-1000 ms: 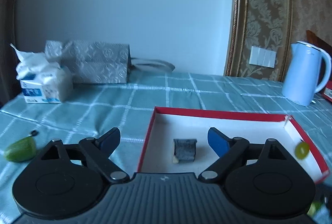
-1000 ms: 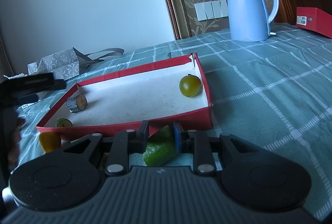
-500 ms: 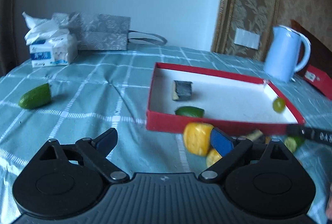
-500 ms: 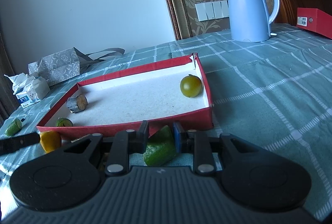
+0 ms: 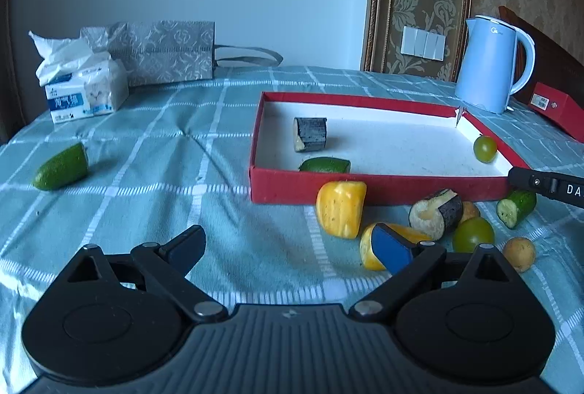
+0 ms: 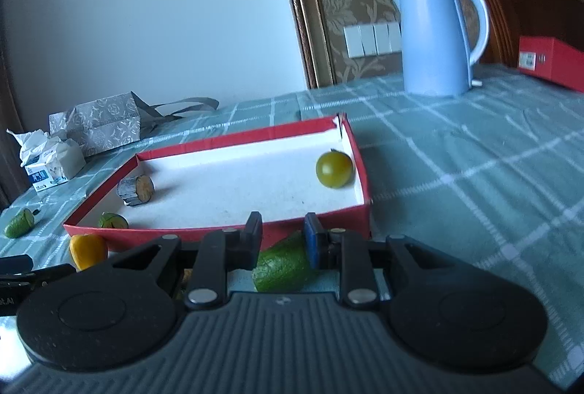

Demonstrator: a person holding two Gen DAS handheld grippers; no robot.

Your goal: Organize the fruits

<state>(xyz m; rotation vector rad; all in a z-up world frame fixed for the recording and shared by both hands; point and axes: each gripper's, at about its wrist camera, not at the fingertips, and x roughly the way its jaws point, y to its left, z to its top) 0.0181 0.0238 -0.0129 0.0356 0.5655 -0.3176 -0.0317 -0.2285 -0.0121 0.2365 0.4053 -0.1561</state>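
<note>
A red-walled white tray [image 5: 379, 184] [image 6: 204, 229] holds an eggplant chunk [image 5: 310, 134], a green cucumber piece [image 5: 325, 164] and a green tomato [image 5: 484, 148] [image 6: 334, 169]. In front of it lie yellow pepper pieces [image 5: 341, 207], an eggplant piece [image 5: 436, 213], a green tomato [image 5: 472, 234], a small yellow fruit [image 5: 519, 253] and a cucumber piece [image 5: 516, 207]. My left gripper [image 5: 288, 249] is open over the cloth, its right finger above a yellow piece. My right gripper [image 6: 283, 240] is shut on a green cucumber piece [image 6: 283, 266] at the tray's near wall.
A cucumber half [image 5: 61, 167] lies far left on the checked cloth. A tissue pack [image 5: 82, 91] and a grey paper bag [image 5: 160, 52] stand at the back left. A blue kettle [image 5: 491, 63] and a red box [image 5: 554, 109] stand at the back right.
My left gripper has pulled back from over the tray and now hangs before its near wall, bringing the loose pieces into view. My right gripper has tilted slightly, still gripping the cucumber piece.
</note>
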